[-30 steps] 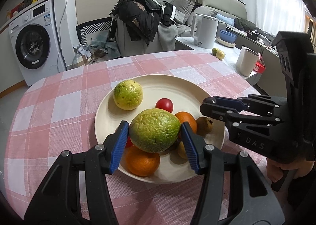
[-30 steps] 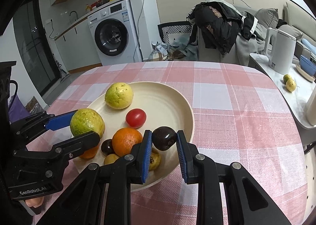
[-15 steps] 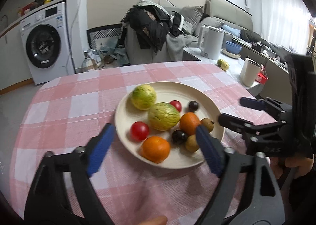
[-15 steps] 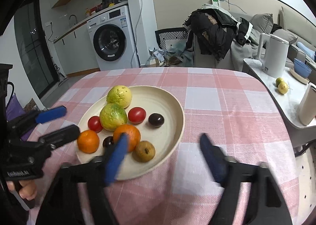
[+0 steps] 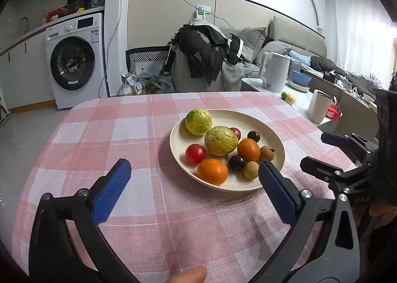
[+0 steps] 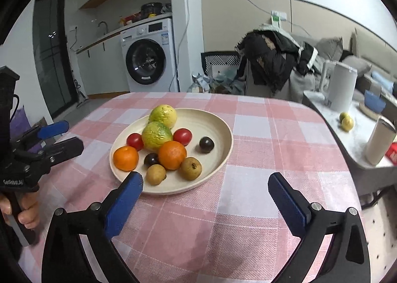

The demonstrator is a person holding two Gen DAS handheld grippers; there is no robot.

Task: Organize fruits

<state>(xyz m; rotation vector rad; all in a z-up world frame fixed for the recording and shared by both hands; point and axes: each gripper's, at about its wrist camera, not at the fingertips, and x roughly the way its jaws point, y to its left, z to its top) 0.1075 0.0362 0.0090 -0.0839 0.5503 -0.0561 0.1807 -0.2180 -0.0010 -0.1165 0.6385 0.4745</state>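
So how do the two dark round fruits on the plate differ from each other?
One dark fruit lies alone on a bare part of the plate, apart from the other fruits. The other dark fruit sits wedged in the cluster, against an orange and beside a brown fruit, partly hidden. The lone one looks slightly larger, though it is hard to be sure. Both are small, round, glossy and dark purple-black.

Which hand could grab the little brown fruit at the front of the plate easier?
Probably the right gripper: the brown fruit sits near its open fingers. The left gripper is open too, but it faces the orange side of the plate.
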